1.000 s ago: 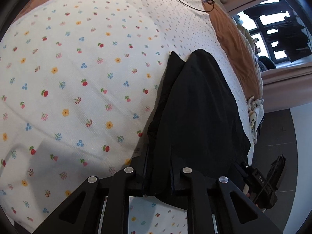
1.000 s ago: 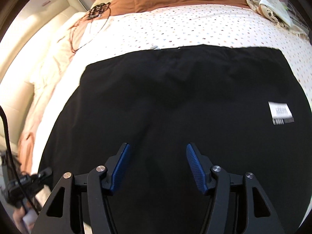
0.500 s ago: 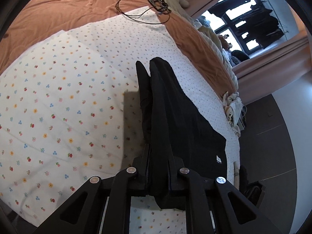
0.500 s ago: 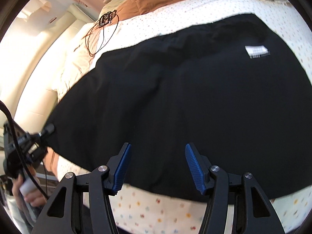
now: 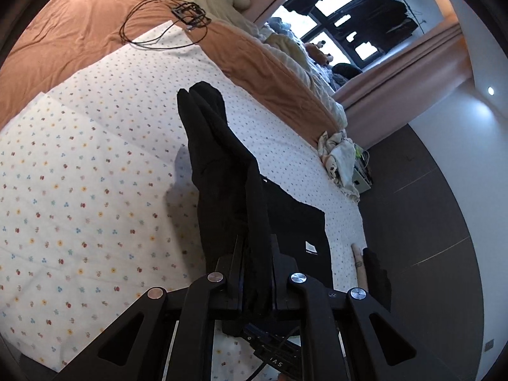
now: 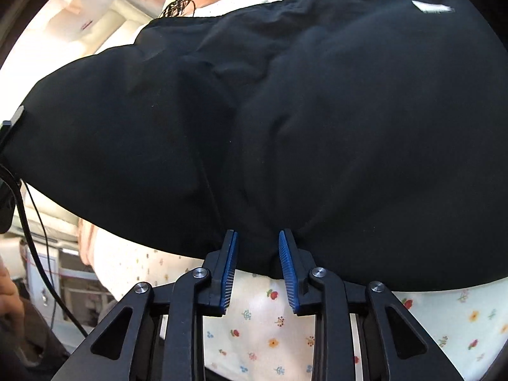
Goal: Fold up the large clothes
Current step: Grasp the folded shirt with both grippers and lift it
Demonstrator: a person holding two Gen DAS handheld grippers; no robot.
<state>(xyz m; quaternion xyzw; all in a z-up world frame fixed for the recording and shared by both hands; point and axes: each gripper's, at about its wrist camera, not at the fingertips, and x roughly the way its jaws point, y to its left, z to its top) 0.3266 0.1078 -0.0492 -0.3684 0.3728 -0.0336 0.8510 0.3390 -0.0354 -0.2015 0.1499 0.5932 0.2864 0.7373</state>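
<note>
A large black garment (image 5: 222,146) lies on the flowered bed sheet (image 5: 79,174). My left gripper (image 5: 256,244) is shut on one edge of it and holds that edge up, so the cloth hangs in a narrow fold over the bed. In the right wrist view the garment (image 6: 285,111) fills most of the frame, with a white label (image 6: 433,7) at the far right. My right gripper (image 6: 256,238) is at the near hem. Its jaws are closing, and bunched black cloth sits pinched between the blue pads (image 6: 230,254).
A brown blanket (image 5: 79,31) covers the far part of the bed, with a black cable coil (image 5: 165,22) on it. Crumpled light clothes (image 5: 341,158) lie at the bed's right edge, above dark floor (image 5: 428,222). A person's forearm (image 5: 360,260) shows beside the bed.
My left gripper rose with the black cloth, lifting it off the sheet. My right gripper slid back to the near hem and its pads narrowed onto the fabric.
</note>
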